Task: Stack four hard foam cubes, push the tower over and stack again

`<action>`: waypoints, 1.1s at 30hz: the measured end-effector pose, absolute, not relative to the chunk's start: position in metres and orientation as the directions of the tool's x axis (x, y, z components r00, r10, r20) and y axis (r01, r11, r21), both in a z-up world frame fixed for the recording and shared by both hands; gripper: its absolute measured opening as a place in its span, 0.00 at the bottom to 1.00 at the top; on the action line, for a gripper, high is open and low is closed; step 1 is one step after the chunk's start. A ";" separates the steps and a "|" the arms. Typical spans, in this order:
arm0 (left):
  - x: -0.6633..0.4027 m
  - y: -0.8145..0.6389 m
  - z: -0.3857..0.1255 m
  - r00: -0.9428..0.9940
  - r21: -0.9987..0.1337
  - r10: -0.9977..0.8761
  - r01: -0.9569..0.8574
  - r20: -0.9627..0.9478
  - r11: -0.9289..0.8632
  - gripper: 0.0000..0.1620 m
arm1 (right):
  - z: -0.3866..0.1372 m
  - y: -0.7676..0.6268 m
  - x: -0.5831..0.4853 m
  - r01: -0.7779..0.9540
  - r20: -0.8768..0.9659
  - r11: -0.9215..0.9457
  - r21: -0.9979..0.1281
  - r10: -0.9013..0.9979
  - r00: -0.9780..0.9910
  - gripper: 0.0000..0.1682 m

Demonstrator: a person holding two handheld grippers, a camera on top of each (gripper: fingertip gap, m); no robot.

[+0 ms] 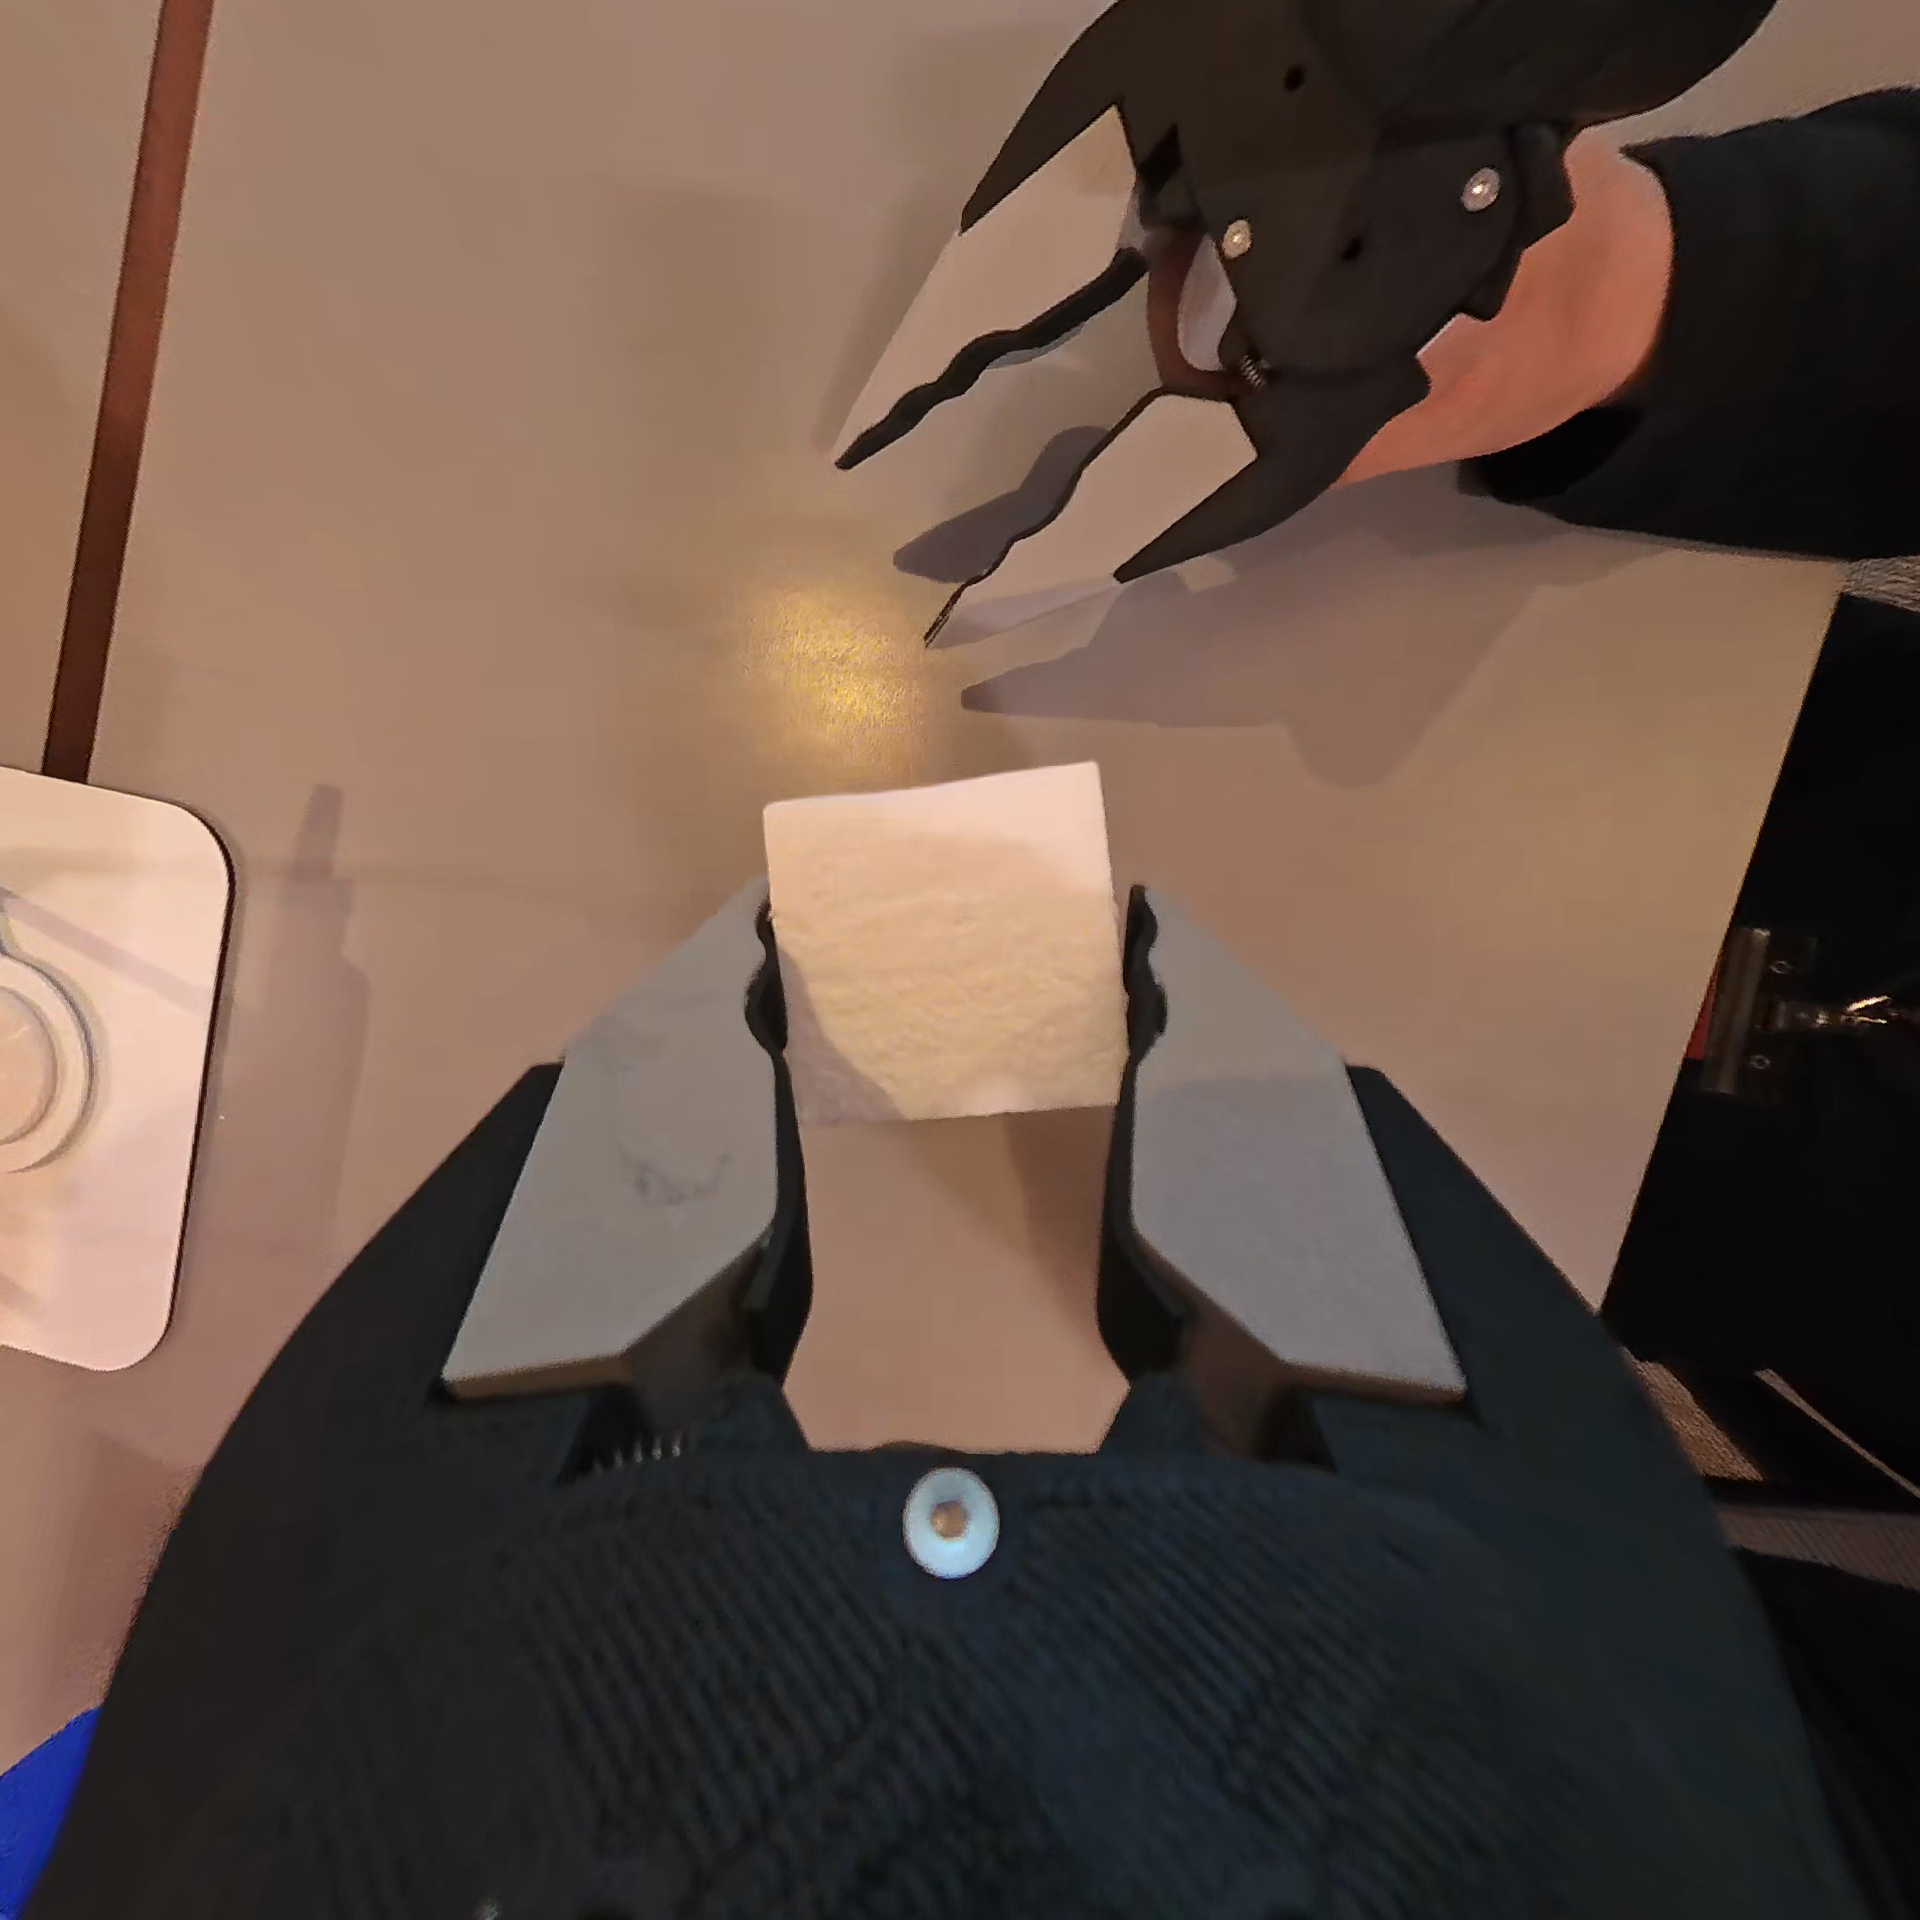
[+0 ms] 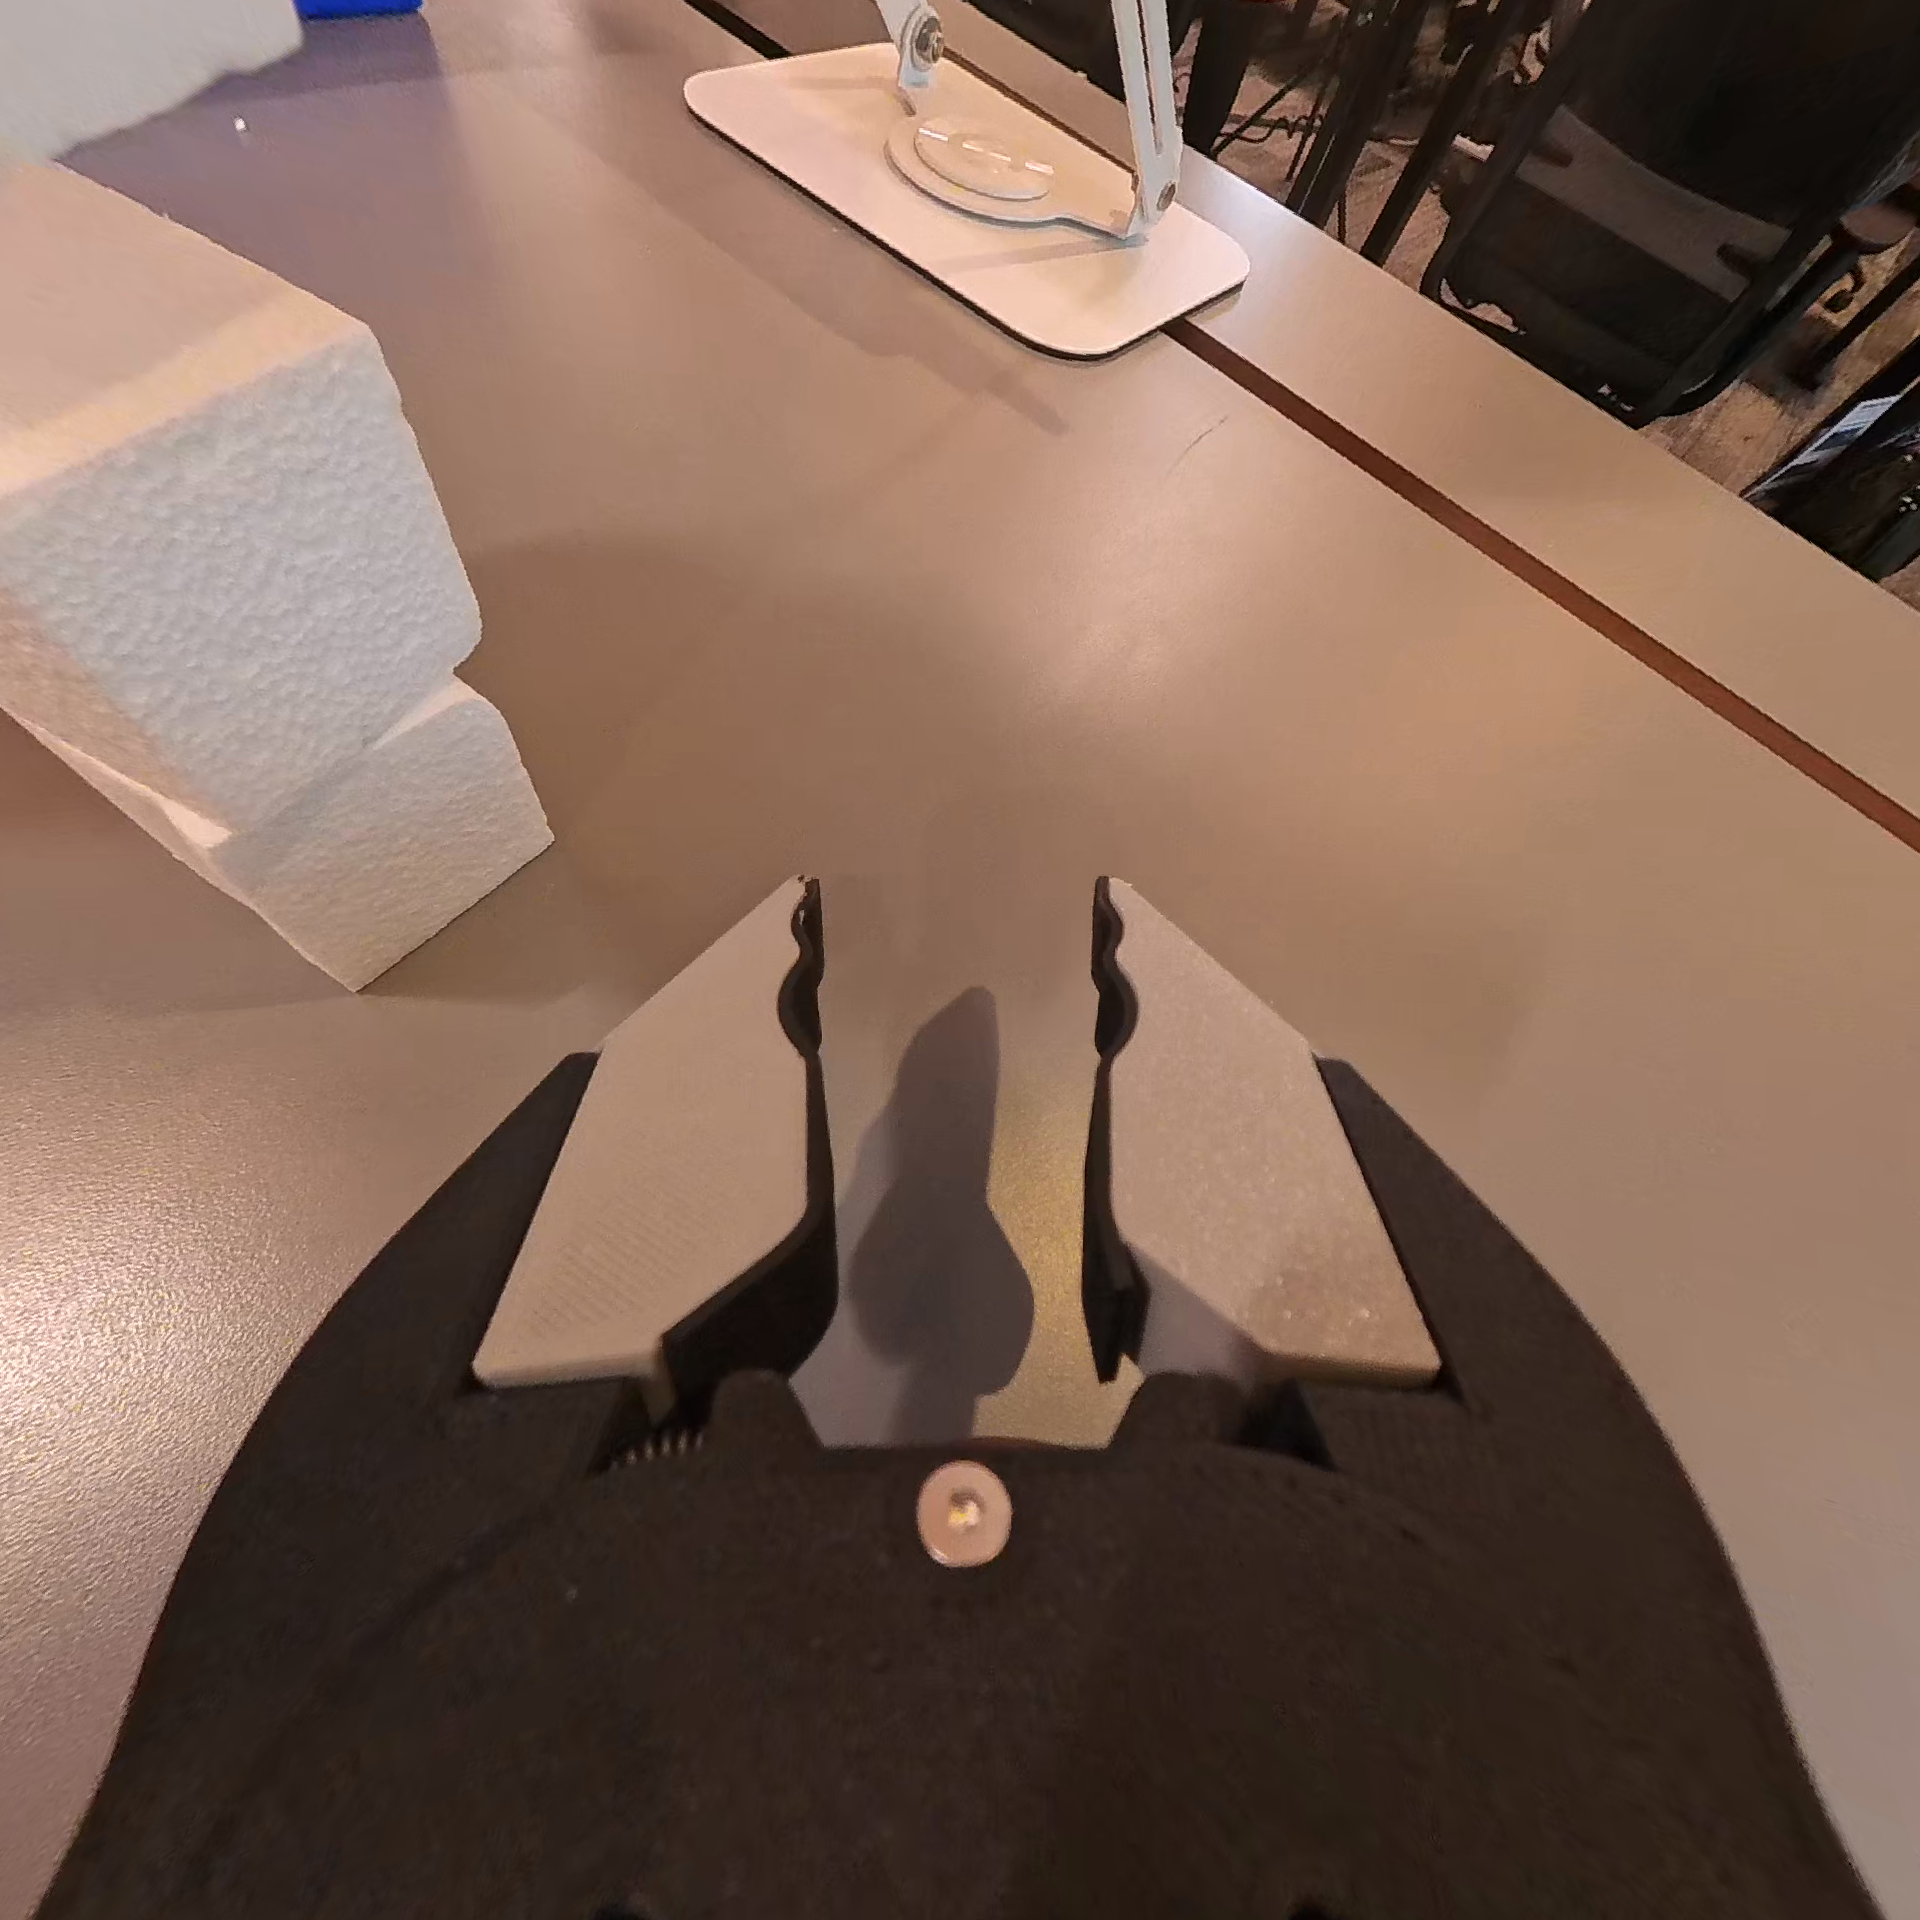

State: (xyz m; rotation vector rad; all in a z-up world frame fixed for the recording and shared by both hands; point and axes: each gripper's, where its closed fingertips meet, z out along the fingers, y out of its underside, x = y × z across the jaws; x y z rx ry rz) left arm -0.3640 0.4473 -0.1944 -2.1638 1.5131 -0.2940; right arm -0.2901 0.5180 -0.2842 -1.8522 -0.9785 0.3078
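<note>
My left gripper [image 1: 945, 925] is shut on a white foam cube [image 1: 940, 966] and holds it by two opposite sides over the beige table [image 1: 520, 520]. My right gripper [image 2: 956, 888] is open and empty, low over bare table. It also shows in the left wrist view [image 1: 982, 520] at the upper right, held by a hand in a dark sleeve, jaws apart. In the right wrist view two foam cubes stand stacked at the left: the lower one [image 2: 405, 842] on the table, the upper one [image 2: 239, 582] on it, offset. They are apart from my right gripper.
A white stand base plate [image 2: 966, 197] with a white arm sits at the table's far side; it also shows in the left wrist view [image 1: 94, 1070]. A brown seam [image 2: 1558, 603] crosses the table. Blurred white foam [image 2: 125, 62] fills the top left corner. Dark chairs and cables lie beyond the table edge [image 2: 1662, 208]. My right fingertips sit around 15 cm from my left ones.
</note>
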 end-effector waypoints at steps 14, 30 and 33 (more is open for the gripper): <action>-0.363 0.447 -0.205 0.361 -0.463 -0.928 -0.841 -0.092 -0.281 0.39 | -0.284 0.517 -0.291 0.496 0.211 -0.189 -0.847 0.738 0.641 0.30; -0.363 0.445 -0.210 0.369 -0.458 -0.928 -0.834 -0.047 -0.308 0.39 | -0.284 0.517 -0.291 0.496 0.209 -0.190 -0.847 0.739 0.640 0.30; -0.363 0.445 -0.211 0.363 -0.458 -0.930 -0.836 -0.052 -0.301 0.39 | -0.284 0.517 -0.291 0.494 0.210 -0.189 -0.848 0.738 0.641 0.30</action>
